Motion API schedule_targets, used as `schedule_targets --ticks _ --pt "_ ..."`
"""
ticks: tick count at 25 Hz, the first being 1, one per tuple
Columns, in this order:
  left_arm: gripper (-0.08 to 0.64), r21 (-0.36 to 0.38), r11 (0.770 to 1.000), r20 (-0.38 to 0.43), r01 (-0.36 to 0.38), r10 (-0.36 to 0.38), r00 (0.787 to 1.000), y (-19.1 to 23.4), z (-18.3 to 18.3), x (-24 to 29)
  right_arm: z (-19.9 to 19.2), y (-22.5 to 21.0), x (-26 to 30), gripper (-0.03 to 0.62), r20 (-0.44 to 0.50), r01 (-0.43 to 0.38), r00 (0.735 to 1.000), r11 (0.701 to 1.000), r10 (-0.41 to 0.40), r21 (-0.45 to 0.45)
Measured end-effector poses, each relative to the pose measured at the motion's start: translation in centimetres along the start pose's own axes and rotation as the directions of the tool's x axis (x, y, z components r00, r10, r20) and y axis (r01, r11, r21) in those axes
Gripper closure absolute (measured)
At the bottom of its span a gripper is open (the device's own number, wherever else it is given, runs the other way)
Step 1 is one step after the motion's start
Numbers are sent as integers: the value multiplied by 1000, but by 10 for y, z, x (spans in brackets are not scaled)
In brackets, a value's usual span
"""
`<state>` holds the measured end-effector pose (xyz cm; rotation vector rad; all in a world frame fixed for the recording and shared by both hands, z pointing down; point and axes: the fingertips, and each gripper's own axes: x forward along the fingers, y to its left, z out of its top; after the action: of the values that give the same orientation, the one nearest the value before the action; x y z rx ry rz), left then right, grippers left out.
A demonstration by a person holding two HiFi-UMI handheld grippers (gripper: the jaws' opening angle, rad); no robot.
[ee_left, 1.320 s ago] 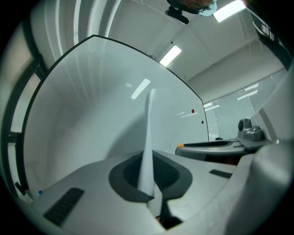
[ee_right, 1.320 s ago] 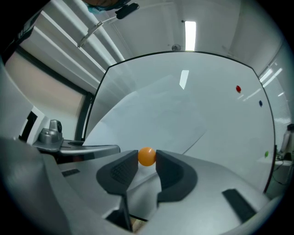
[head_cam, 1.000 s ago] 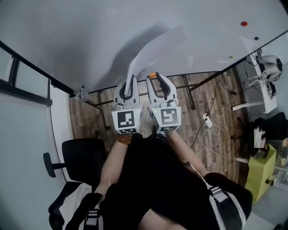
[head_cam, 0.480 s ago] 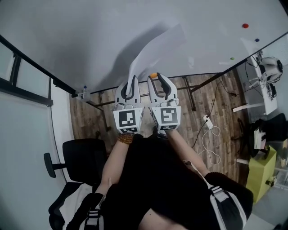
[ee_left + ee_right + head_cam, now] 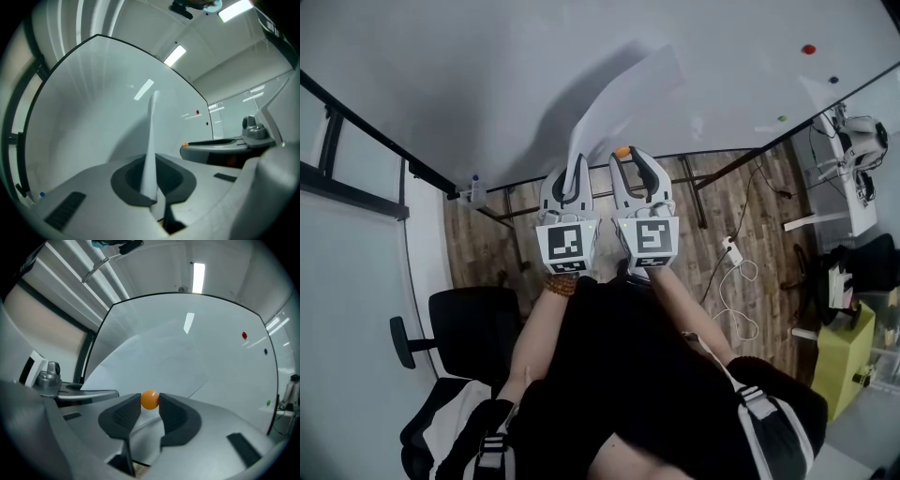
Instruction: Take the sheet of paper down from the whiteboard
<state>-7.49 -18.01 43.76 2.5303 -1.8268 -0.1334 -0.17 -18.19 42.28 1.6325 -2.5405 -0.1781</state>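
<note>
The white sheet of paper [image 5: 623, 94] stands away from the whiteboard [image 5: 469, 66], curling toward me from its lower corner. My left gripper [image 5: 576, 171] is shut on that lower corner; in the left gripper view the paper [image 5: 151, 140] rises edge-on from between the closed pads of the left gripper [image 5: 153, 187]. My right gripper [image 5: 628, 159] sits just right of it, shut on a small orange round magnet [image 5: 622, 152]. In the right gripper view the orange magnet [image 5: 150, 399] is pinched between the pad tips of the right gripper [image 5: 150, 405], close to the board.
Red [image 5: 808, 49], blue [image 5: 834, 81] and green [image 5: 782, 119] magnets dot the board's right side. Below lie a black office chair [image 5: 459, 328], a white power strip with cable [image 5: 733, 251] on the wooden floor, and a yellow-green cabinet [image 5: 844, 361].
</note>
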Motion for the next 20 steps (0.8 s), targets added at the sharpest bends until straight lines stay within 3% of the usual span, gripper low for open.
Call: schedule_targets --ticks 20 --pt "551 -15 1000 -6 4 -5 1000 -10 -4 -4 7 -9 -12 476 9 -7 1000 999 7 -36"
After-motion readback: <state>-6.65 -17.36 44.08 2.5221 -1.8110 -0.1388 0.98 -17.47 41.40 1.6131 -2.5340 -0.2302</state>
